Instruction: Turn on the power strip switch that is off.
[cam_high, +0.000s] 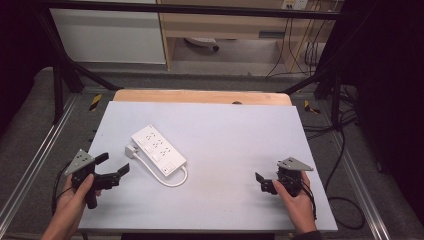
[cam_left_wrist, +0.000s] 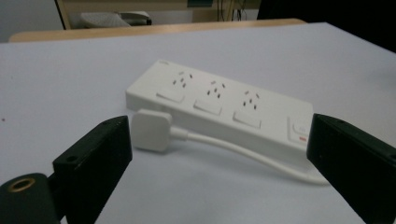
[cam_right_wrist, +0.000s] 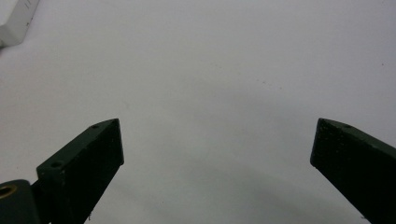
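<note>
White power strip (cam_high: 158, 149) lies flat on the pale worktop (cam_high: 235, 135), left of centre in the high view, set diagonally from upper left to lower right. Its white plug (cam_high: 130, 151) rests on the worktop touching or just beside the strip's left long edge, and the white cord (cam_high: 167, 179) runs along that edge and loops round the lower end of the strip.

Left claw (cam_high: 113, 165), at the lower left of the high view, is held in the person's left hand (cam_high: 75, 195) and is spread wide, grasping nothing. In the left gripper view (cam_left_wrist: 219, 154) its two black jaws frame the plug (cam_left_wrist: 150, 129) and the strip (cam_left_wrist: 219, 100), both lying beyond the jaw tips and apart from them.

Right claw (cam_high: 262, 182), at the lower right of the high view, is held in the right hand (cam_high: 297, 202) and is likewise wide open and empty. In the right gripper view (cam_right_wrist: 217, 135) bare worktop (cam_right_wrist: 210, 70) lies between the jaws, with a corner of the strip (cam_right_wrist: 16, 21) at the upper left of the frame, well apart from the jaws.
</note>
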